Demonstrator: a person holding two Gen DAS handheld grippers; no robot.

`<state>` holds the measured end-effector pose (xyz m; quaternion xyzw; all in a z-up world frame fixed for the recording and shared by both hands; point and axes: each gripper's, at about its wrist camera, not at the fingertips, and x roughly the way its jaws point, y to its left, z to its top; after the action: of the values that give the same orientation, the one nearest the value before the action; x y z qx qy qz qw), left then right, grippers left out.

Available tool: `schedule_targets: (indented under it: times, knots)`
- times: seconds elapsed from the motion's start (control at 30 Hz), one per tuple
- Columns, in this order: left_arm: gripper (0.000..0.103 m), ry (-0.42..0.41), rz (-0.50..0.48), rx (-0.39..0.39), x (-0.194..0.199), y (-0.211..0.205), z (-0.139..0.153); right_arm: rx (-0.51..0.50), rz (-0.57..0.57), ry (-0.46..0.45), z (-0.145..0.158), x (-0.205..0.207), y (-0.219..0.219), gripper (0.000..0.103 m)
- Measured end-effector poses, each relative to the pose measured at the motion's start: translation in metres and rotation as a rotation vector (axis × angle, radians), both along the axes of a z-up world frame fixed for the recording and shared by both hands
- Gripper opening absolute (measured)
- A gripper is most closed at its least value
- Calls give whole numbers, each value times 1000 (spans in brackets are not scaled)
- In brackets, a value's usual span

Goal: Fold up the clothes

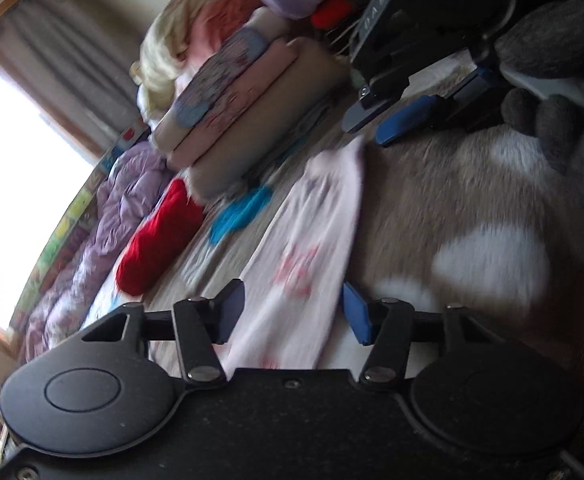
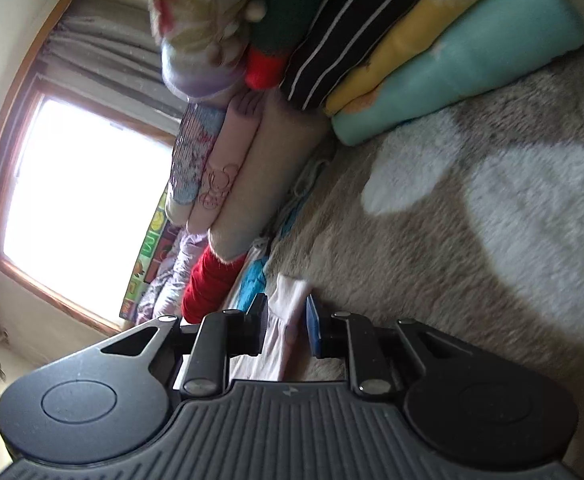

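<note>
A pale pink garment (image 1: pixel 307 240) with red and purple prints lies stretched out on a fluffy brown blanket (image 1: pixel 451 200) with white patches. My left gripper (image 1: pixel 293 312) hovers over its near end, jaws wide open, the cloth running between and beneath the fingers. In the left wrist view my right gripper (image 1: pixel 439 100) is at the garment's far corner, held by a grey-gloved hand (image 1: pixel 551 120), blue pads apart. In the right wrist view the right gripper (image 2: pixel 286 328) is open, with the pink garment (image 2: pixel 288 320) lying between its fingers.
Folded blankets and pillows (image 1: pixel 232 112) are stacked along the far side, with a red cushion (image 1: pixel 160 236), blue cloth (image 1: pixel 240 212) and a purple quilt (image 1: pixel 104 232) beside them. A teal, yellow and striped pile (image 2: pixel 431 52) stands further along. A bright window (image 2: pixel 84 192) is behind.
</note>
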<state>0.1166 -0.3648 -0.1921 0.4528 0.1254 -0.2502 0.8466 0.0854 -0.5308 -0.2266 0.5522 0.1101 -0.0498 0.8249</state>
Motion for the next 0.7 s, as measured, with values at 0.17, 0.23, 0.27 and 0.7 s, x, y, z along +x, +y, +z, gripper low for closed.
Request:
schedule_targets:
  times: [0.17, 0.23, 0.27, 0.7]
  knots:
    - [40, -37, -31, 64, 11, -33, -7, 44, -34, -28, -4, -14, -18, 22]
    - [35, -44, -30, 83, 17, -45, -7, 59, -51, -41, -6, -19, -25, 22]
    - [35, -46, -29, 91, 20, -51, -7, 67, -61, -47, -7, -21, -28, 22]
    - [60, 214, -82, -86, 39, -63, 35, 115, -96, -81, -11, -36, -38, 24]
